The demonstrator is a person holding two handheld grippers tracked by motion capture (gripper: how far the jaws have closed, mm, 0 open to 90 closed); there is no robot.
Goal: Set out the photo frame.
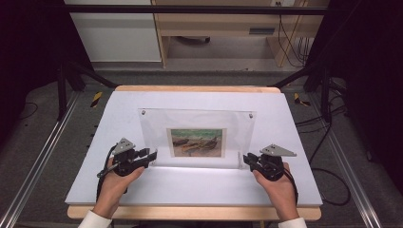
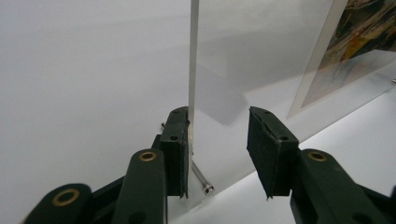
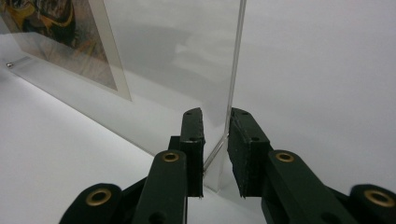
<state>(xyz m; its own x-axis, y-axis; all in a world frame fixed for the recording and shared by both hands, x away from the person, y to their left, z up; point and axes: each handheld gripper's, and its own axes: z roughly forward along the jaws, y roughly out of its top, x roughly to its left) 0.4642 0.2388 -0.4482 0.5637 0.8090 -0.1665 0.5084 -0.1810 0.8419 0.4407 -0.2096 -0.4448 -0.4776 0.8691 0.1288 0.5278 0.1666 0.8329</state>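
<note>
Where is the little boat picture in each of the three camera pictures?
High view: the boat picture sits mid-table, inside the clear frame, between the two grippers.
Left gripper view: the picture is at the top right corner, behind the clear pane.
Right gripper view: it is at the top left corner.
Shared landmark: the clear frame's upright edge.

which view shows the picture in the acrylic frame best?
High view: the whole picture faces the camera, centred in the frame. The left gripper view catches an oblique slice at top right; the right gripper view, a corner at top left.
</note>
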